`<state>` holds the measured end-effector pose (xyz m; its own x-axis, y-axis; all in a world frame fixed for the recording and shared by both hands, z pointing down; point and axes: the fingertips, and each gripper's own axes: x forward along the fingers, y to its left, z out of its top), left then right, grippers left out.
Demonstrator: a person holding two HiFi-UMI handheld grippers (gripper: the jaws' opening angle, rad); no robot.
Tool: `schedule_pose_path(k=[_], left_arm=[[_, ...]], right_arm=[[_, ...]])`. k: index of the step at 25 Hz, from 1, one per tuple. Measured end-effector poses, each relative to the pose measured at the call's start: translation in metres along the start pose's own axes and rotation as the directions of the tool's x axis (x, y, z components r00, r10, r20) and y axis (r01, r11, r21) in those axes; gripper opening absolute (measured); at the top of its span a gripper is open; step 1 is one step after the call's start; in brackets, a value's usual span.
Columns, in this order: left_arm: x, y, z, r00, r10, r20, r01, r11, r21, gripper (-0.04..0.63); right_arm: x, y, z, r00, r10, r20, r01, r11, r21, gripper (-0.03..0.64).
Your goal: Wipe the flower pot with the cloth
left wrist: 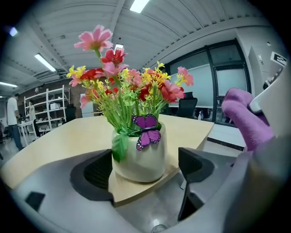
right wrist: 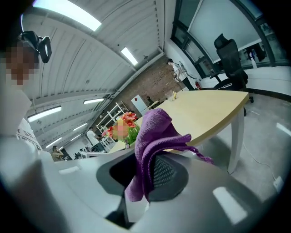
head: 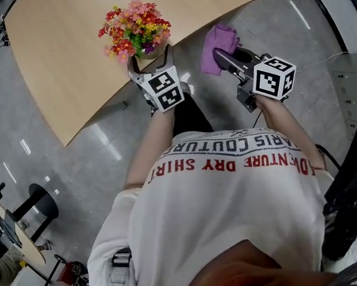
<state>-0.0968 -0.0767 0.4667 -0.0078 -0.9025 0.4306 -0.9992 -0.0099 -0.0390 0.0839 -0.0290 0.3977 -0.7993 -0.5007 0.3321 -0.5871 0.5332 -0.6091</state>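
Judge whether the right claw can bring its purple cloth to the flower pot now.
Probably yes: the right claw holds the cloth just beside the pot with open air between, though the left claw, jaws open, flanks the pot's sides.

The flower pot (left wrist: 141, 159) is creamy white, with a purple butterfly (left wrist: 146, 132) whose wing edges are pale-dotted. Its flowers (left wrist: 127, 79) are pink, red and yellow over green stems. The cloth (right wrist: 152, 136) is purple. The desk (head: 61, 50) is pale tan, the floor (head: 60, 164) glossy grey. The left tongs (head: 151, 61) and right tongs (head: 225, 59) are grey, their cubes patterned in black-and-white squares.
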Motion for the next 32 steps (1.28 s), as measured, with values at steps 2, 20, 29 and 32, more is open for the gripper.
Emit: schedule_pose_path(k=[2,20,29,32], left_arm=[[0.003,0.003,0.001,1.000,0.011,0.002,-0.011,1.000,0.012,0.459],[-0.009,0.015,-0.005,0.973,-0.219,-0.074,0.231,0.937,0.261,0.379],[0.010,0.016,0.011,0.878,-0.443,-0.181,0.478,0.828,0.292,0.377],[0.007,0.012,0.009,0.842,-0.493,-0.219,0.539,0.785,0.306,0.377]], right_arm=[[0.000,0.004,0.001,1.000,0.020,0.002,-0.020,1.000,-0.007,0.046],[0.048,0.005,0.004,0.994,0.097,-0.044,-0.098,0.995,-0.019,0.046],[0.092,-0.007,0.035,0.987,0.132,-0.092,-0.135,0.990,-0.025,0.046],[0.098,-0.008,0.032,0.981,0.156,-0.120,-0.159,0.987,-0.021,0.046]])
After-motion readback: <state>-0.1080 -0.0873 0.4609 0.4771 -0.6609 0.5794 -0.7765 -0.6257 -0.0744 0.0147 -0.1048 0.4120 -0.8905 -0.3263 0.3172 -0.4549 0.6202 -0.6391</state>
